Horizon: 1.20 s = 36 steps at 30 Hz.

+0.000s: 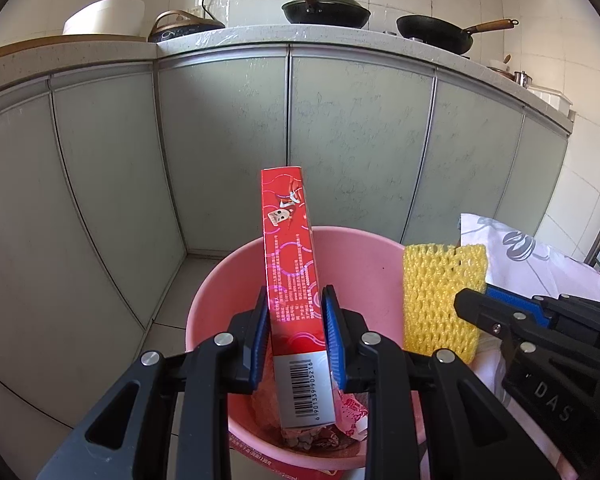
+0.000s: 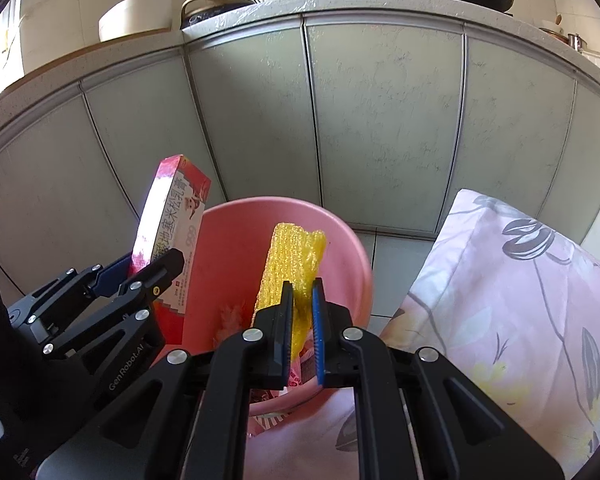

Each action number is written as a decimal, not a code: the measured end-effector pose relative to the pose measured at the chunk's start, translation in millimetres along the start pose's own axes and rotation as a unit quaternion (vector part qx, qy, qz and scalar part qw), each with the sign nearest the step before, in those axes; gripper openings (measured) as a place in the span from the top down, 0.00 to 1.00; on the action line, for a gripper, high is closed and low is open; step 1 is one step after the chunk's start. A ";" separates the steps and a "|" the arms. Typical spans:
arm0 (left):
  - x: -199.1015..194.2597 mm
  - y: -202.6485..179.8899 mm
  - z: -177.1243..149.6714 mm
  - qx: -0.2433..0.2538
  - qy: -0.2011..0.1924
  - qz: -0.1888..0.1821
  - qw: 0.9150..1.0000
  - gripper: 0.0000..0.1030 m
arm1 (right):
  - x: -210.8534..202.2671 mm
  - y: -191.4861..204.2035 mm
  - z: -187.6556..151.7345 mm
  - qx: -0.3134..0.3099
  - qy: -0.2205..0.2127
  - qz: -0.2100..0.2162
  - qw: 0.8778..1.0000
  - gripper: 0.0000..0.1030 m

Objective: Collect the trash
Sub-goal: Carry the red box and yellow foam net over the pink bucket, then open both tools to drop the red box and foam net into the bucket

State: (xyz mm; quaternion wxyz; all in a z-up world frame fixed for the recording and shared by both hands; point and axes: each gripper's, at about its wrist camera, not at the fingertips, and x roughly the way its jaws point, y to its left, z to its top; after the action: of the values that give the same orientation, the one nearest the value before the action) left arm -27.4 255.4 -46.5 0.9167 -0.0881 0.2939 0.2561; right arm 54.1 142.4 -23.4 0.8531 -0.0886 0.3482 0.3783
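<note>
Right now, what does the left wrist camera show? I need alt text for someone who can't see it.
The left gripper clamps a red box upright over a pink bucket holding wrappers. At right, the right gripper holds yellow foam netting beside floral fabric; grey cabinets stand behind.

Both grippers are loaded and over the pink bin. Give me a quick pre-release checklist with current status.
1. Left gripper holds the red box firmly between its pads: ok.
2. Right gripper is clamped on the yellow foam net: ok.
3. Red box sits over the opening of the pink bin, its lower end above the trash inside: ok.
4. Foam net is over the bin opening, not the floral cushion: ok in the right wrist view.
5. Room left in the bin for both items: cannot tell; wrappers already lie at the bottom.
6. The two grippers are clear of each other: ok.
</note>
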 end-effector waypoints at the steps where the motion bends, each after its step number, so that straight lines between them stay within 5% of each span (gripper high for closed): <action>1: 1.5 0.0 -0.4 0.001 0.002 0.000 1.000 0.76 | 1.2 0.3 -0.4 -0.001 0.001 0.000 1.000 0.91; 31: 17.2 -2.9 -3.8 0.000 0.028 0.007 1.000 0.73 | 18.4 1.5 -4.8 0.002 0.038 0.010 0.999 0.91; 36: 18.2 -1.7 -4.5 -0.005 0.035 0.008 0.999 0.69 | 20.3 0.2 -5.5 0.008 0.044 0.017 0.999 0.78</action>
State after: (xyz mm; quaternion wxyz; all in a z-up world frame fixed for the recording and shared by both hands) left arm -16.1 260.1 -60.8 0.9032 -0.0993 0.3256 0.2615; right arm 60.6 152.1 -40.9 0.8313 -0.0925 0.3894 0.3858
